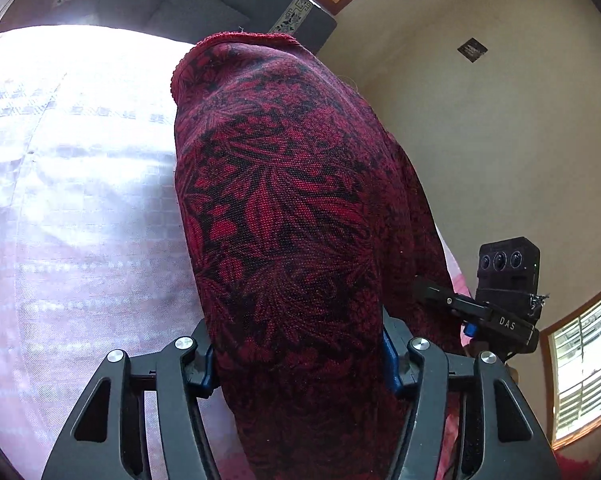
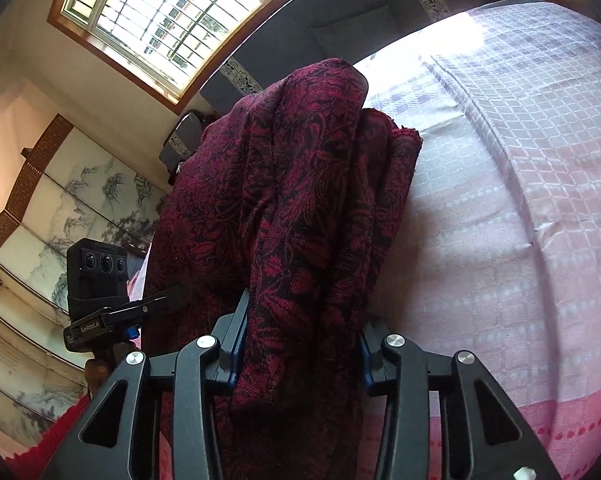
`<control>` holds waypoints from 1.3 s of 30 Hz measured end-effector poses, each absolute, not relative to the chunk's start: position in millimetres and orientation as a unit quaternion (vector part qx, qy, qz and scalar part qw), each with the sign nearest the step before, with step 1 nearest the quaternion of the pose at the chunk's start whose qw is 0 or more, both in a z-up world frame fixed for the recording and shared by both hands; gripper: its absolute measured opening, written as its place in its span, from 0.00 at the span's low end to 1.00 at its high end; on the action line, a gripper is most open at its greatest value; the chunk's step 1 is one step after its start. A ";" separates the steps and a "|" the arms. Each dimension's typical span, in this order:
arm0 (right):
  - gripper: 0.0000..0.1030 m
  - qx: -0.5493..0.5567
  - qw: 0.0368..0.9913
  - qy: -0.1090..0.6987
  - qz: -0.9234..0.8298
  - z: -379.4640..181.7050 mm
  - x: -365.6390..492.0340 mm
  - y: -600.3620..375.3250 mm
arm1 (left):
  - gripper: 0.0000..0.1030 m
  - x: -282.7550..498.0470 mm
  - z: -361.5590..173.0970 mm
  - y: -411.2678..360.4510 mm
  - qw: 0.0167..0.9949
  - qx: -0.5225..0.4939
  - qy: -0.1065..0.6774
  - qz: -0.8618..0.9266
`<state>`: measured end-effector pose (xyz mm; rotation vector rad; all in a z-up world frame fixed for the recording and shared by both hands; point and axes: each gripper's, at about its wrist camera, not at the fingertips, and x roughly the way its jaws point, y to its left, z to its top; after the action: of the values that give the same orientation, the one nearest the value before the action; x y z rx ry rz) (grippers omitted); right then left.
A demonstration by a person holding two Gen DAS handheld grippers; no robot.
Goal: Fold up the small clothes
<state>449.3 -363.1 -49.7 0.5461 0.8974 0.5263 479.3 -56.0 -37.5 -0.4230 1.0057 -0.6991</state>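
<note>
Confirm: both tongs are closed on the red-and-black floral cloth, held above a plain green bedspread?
Not quite. Both tongs, left and right, grip the floral cloth, but the bedspread is pale pink-and-lilac checked, as the right wrist view shows.

Coarse matt woven red cloth (image 1: 284,208); checked pale bedsheet (image 1: 80,200); matt black plastic left claw (image 1: 300,360).

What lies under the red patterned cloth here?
Around the red patterned cloth, a pale checked bedspread shows to one side. The stretch directly beneath the hanging folds is covered, so nothing there can be checked. Both the left gripper and right gripper grip it.
</note>
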 end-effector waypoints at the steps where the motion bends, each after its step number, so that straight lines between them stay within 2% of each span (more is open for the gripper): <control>1: 0.35 0.262 0.832 0.420 0.251 -46.2 446.6 -360.3 | 0.57 473.7 -31.7 -55.0 0.803 -0.192 0.465 -0.320; 9: 0.35 0.269 0.830 0.397 0.286 -25.0 405.4 -319.1 | 0.57 404.6 16.8 -28.7 0.860 -0.129 0.419 -0.262; 16: 0.35 0.254 0.826 0.391 0.316 -18.5 356.4 -269.4 | 0.57 341.1 35.5 -3.9 0.885 -0.095 0.401 -0.215; 28: 0.35 0.225 0.823 0.409 0.324 -30.8 296.6 -221.7 | 0.57 265.8 8.4 37.6 0.892 -0.097 0.405 -0.176; 39: 0.35 0.213 0.825 0.418 0.316 -46.4 281.0 -212.6 | 0.57 239.0 -19.7 61.1 0.895 -0.108 0.399 -0.169</control>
<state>281.0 -212.6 -46.4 0.4527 0.8891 0.6712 239.0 61.1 -19.7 -0.2234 0.8262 -0.3497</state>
